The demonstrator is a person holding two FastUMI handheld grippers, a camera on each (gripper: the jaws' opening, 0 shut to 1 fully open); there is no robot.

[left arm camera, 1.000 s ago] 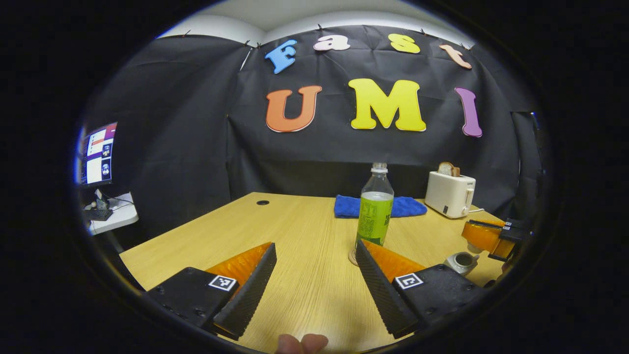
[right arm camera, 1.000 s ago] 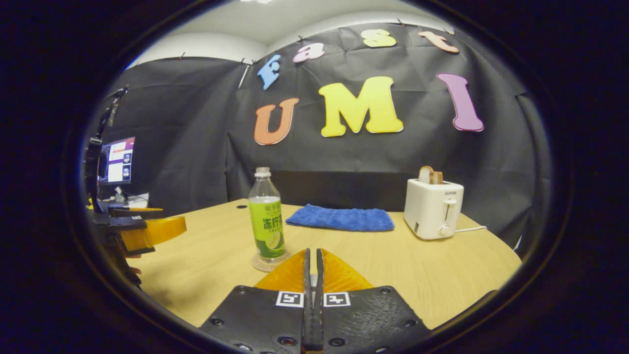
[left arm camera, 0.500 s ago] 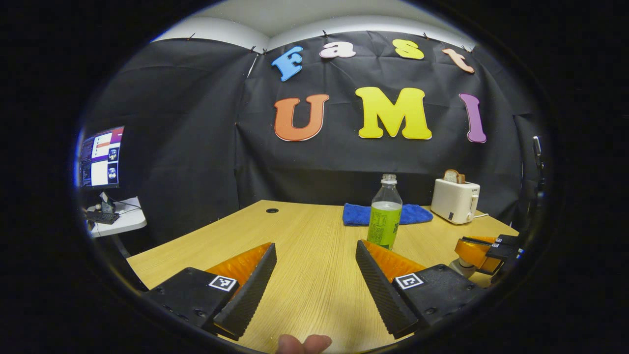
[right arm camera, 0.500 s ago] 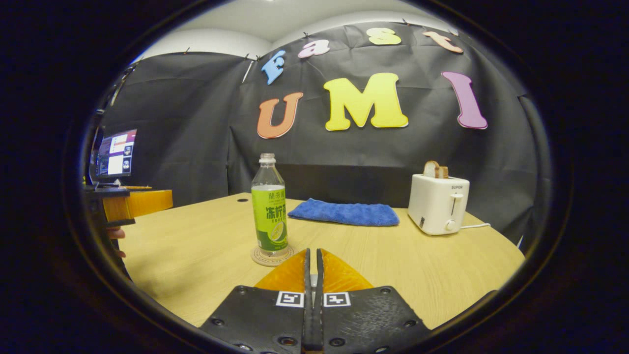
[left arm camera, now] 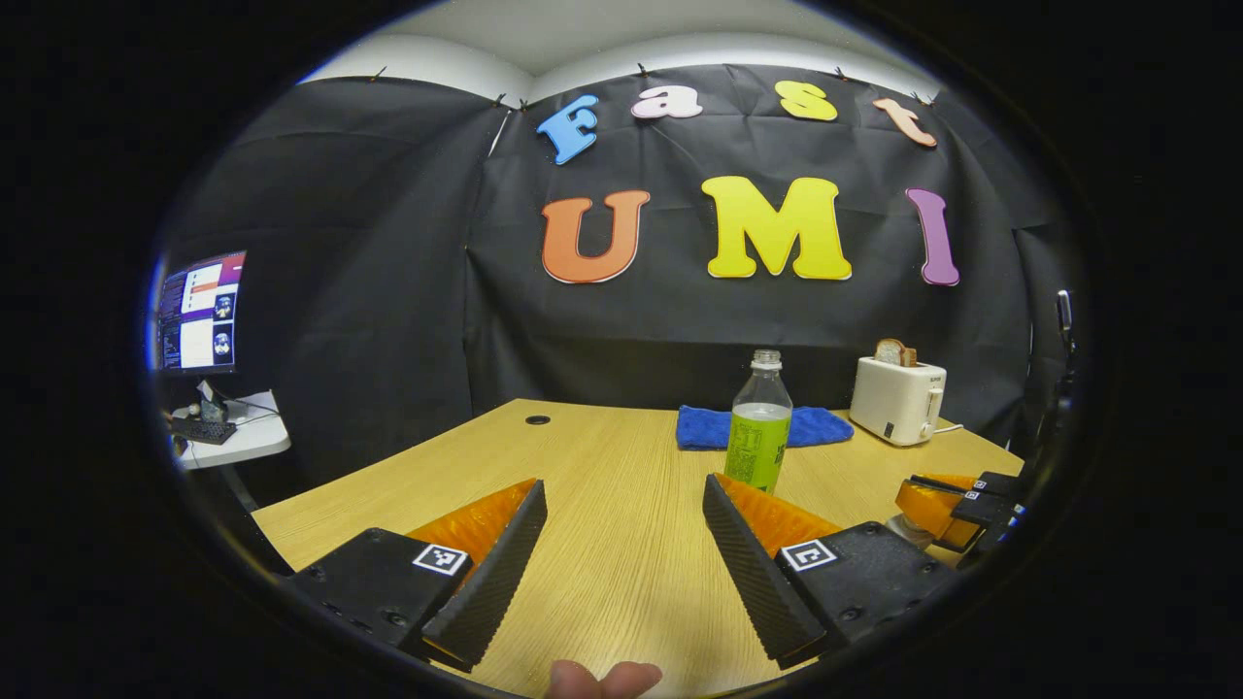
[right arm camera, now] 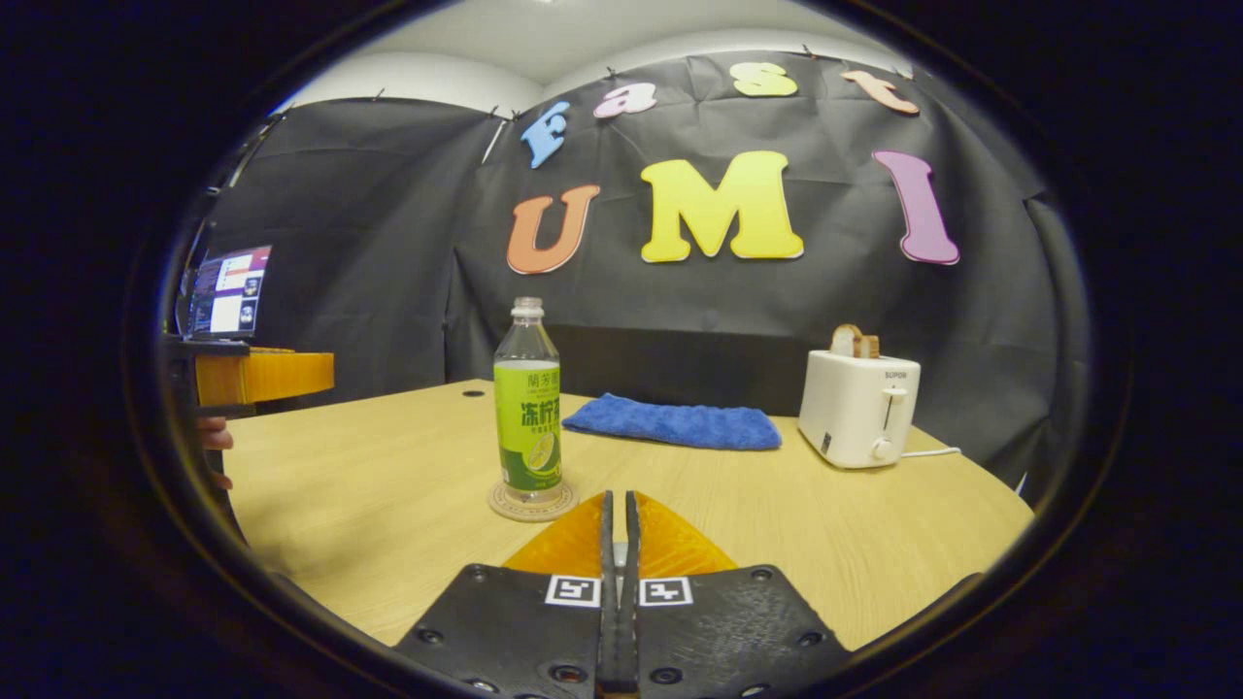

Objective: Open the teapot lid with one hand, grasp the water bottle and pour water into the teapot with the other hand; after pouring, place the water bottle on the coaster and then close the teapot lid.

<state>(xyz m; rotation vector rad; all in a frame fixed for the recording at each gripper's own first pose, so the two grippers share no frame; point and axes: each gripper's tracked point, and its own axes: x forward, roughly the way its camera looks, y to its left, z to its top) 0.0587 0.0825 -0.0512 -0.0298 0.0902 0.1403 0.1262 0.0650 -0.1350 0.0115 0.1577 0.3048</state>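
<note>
Judged step: bottle set down, lid closing next; clear plastic water bottle w/ green label point(right arm camera: 527, 403) stands upright on round coaster point(right arm camera: 532, 503), at 11 o'clock just beyond right gripper point(right arm camera: 617, 529), fingers pressed together, prob. on the lid, not visible; left gripper point(left arm camera: 621, 529) spread, empty, above light wood table point(left arm camera: 602, 466); teapot hidden; needs lowering over it.
</note>
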